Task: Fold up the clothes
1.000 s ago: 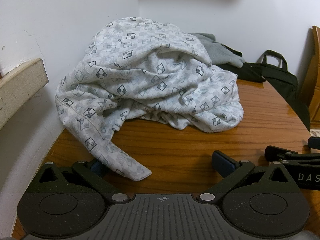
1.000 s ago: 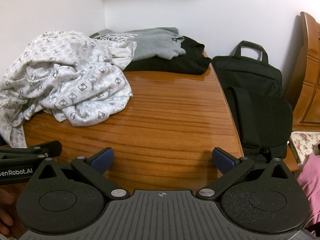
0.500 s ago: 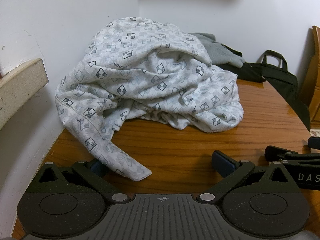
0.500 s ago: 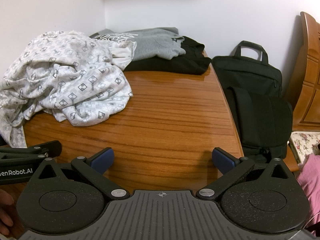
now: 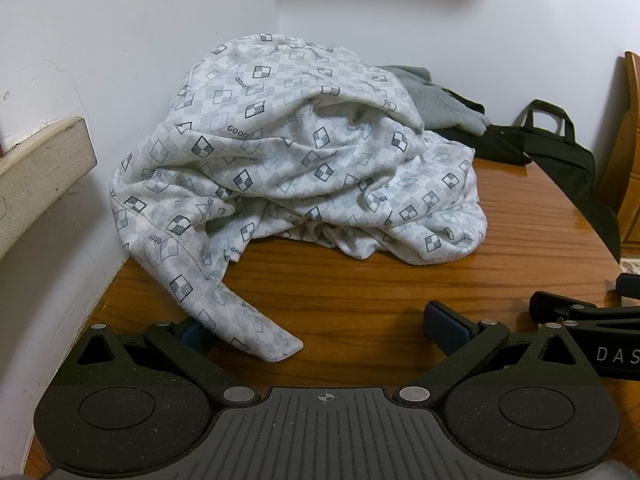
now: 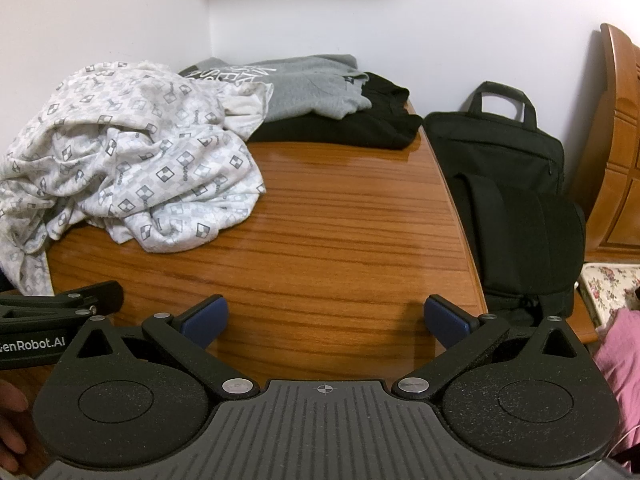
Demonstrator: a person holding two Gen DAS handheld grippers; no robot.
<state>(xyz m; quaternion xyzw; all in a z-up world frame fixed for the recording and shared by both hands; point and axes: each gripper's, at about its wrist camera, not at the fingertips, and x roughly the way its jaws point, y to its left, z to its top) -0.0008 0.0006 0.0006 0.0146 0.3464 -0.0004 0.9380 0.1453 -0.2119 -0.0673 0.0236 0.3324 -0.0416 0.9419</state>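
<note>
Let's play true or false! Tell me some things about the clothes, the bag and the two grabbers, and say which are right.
1. The patterned garment lies in a crumpled heap. True.
2. The right gripper holds a sock. False: its jaws are open over bare table.
3. The grey top lies on the black garment. True.
4. The black bag sits on the table. False: it stands beside it, past the table's edge.
5. The left gripper is shut. False: it is open, with a cloth end lying between its fingers.

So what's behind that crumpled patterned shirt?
Behind the patterned shirt lie a grey garment atop a black garment, folded. Their left ends are hidden by the shirt.
</note>
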